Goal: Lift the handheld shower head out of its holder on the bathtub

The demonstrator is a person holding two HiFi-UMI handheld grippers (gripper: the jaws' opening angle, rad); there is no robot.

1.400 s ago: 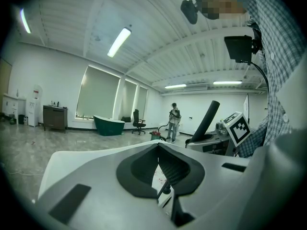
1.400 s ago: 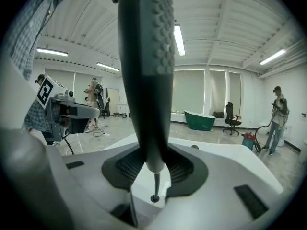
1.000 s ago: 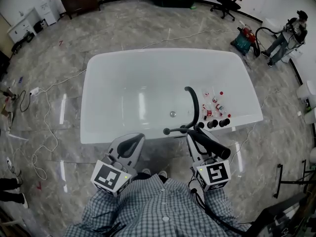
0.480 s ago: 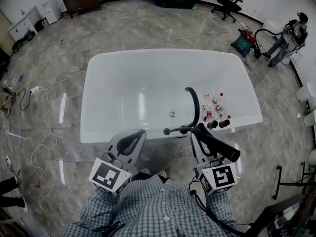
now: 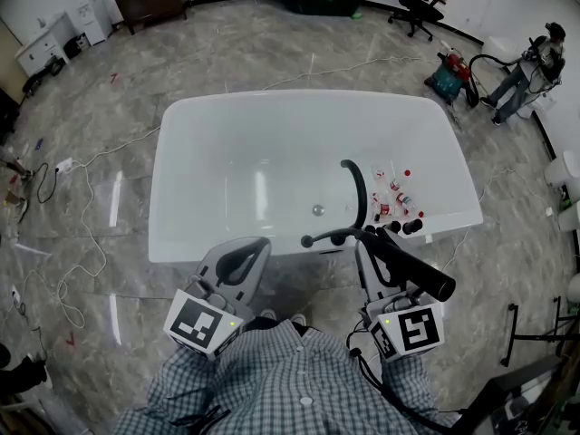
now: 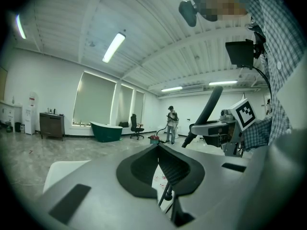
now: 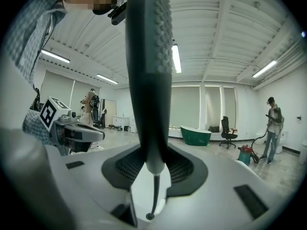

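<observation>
On the near side of the bathtub (image 5: 181, 243), a person in a checked shirt (image 5: 281, 379) stands facing its long rim with a tool in each hand. The right hand-held gripper (image 7: 152, 163) sits just short of that rim, toward the bathtub's right end. Its jaws are clamped wide on the black shower head (image 7: 148, 56), gripping it low on the handle. The shower head stands up through the jaws, tilted back toward the person and raised above the rim. A thin black hose (image 7: 153, 195) hangs from its lower end toward the bathtub.

The left hand-held gripper (image 5: 259, 245) is held off the near rim too, closer to the bathtub's middle. Its jaws are together at the tips with nothing between them.

On the near rim a black fitting (image 5: 319, 239) stands beside the right gripper, and two dark knobs (image 5: 403, 227) follow toward the bathtub's right end. Inside the bathtub the hose arcs upward, a round drain (image 5: 317, 209) lies near the middle of the floor, and small red-and-white bottles (image 5: 391, 193) lie toward the right end.

Left of the bathtub, white cables (image 5: 82, 207) trail over the marble floor (image 5: 227, 62). Beyond its far right corner stand a red vacuum (image 5: 449, 71) and another person (image 5: 530, 62). An office chair (image 5: 414, 7) is farther back.
</observation>
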